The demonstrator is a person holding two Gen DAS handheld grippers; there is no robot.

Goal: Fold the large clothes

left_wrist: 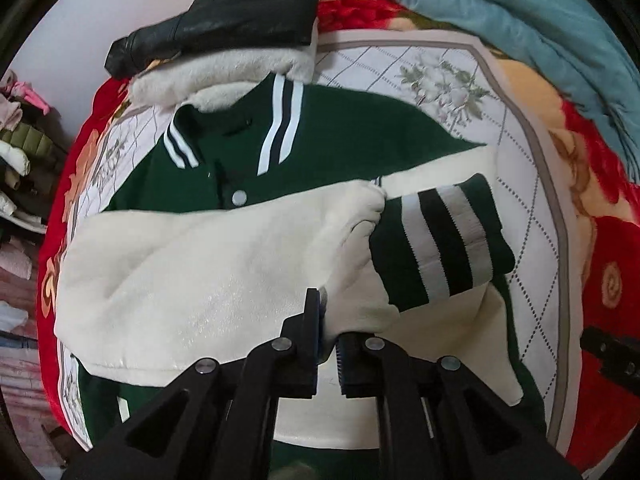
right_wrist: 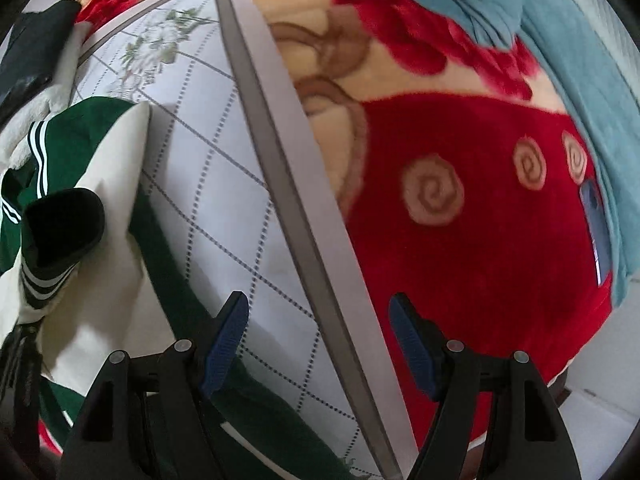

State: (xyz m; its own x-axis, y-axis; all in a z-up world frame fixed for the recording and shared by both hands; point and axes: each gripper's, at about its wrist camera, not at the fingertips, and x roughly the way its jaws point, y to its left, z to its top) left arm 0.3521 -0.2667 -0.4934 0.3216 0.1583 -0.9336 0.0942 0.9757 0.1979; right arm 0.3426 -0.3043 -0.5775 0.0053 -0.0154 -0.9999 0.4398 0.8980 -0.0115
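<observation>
L wrist view: green varsity jacket [left_wrist: 344,120] is laid flat on quilted mat [left_wrist: 532,184], collar far, both cream sleeves [left_wrist: 192,264] folded across the chest. Fabric is judged thick, soft, fairly heavy, not slippery; best taken at hem corners or a sleeve edge. L gripper [left_wrist: 329,344] is angled steeply down, jaws nearly shut on a pinch of cream sleeve near the striped cuff [left_wrist: 440,244].

R wrist view: R gripper [right_wrist: 320,344] is pointed straight down over the mat's grey border [right_wrist: 288,184] and red blanket [right_wrist: 480,200], jaws wide apart, nothing held. Jacket lies at left, clear of the fingers.
</observation>
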